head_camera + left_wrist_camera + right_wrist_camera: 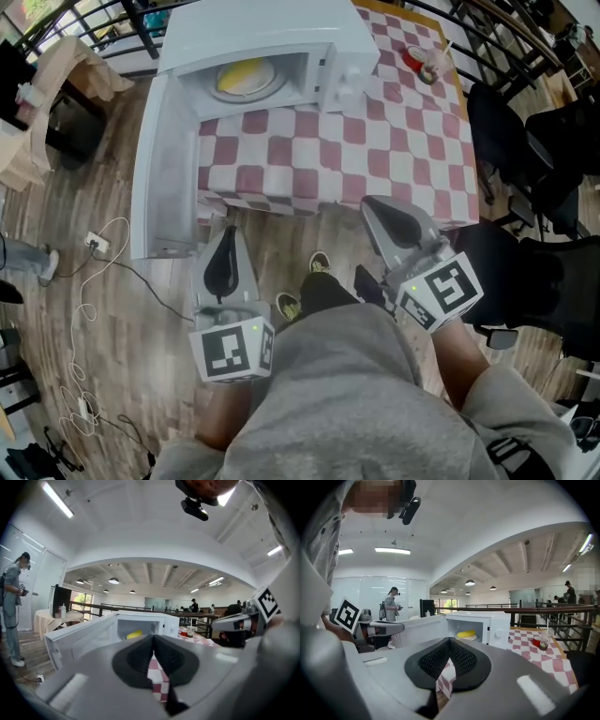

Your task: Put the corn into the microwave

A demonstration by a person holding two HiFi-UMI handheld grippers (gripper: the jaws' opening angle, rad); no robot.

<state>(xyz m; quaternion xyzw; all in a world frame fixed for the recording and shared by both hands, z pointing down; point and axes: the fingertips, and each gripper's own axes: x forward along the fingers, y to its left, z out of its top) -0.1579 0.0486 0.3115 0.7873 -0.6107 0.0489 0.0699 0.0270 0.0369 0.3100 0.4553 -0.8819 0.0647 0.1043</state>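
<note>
Corn lies inside the open microwave
Head view: its long axis runs crosswise, ahead of both grippers; the open door is nearer the left gripper. Left gripper view: jaws together, empty. Right gripper view: right gripper likewise

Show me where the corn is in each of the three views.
Head view: corn top centre, inside the microwave.
Left gripper view: corn at centre, inside the cavity.
Right gripper view: corn just right of centre.
Shared landmark: the microwave's open door, left of the corn.
</note>
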